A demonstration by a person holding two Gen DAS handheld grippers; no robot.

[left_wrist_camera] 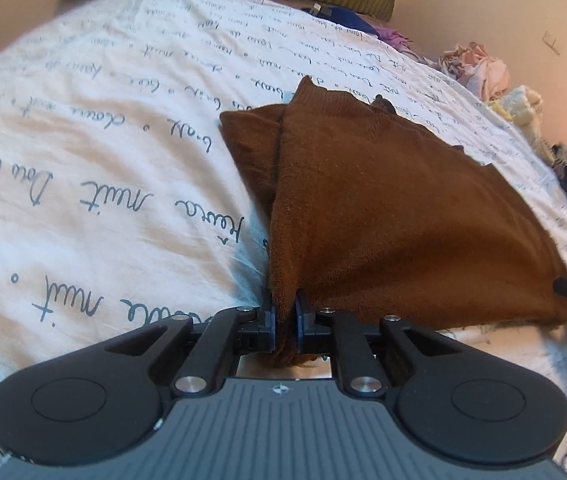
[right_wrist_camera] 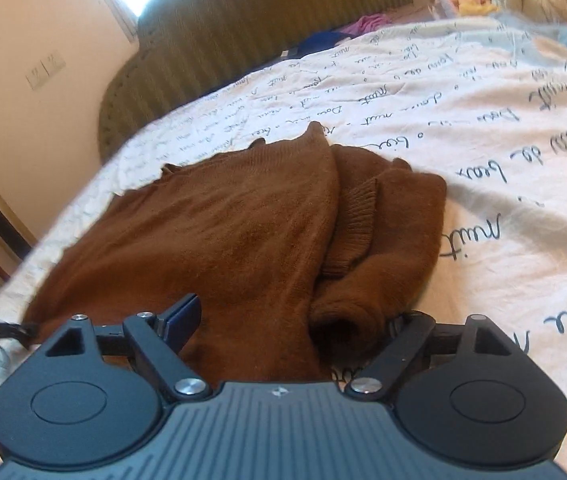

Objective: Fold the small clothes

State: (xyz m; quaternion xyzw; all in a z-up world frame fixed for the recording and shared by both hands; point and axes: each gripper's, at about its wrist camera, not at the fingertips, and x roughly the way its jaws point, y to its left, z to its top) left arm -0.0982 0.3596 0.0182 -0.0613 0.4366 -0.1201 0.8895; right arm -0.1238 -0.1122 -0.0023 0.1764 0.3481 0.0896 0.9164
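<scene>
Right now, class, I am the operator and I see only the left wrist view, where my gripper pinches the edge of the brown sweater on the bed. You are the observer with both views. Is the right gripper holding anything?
Observer: No. The right gripper is open, with its jaws spread wide over the near edge of the brown sweater.
Operator: From here the far side is just a brown lump. What is it?
Observer: It is a bunched sleeve lying beside the body, with a ribbed band running across it.
</scene>
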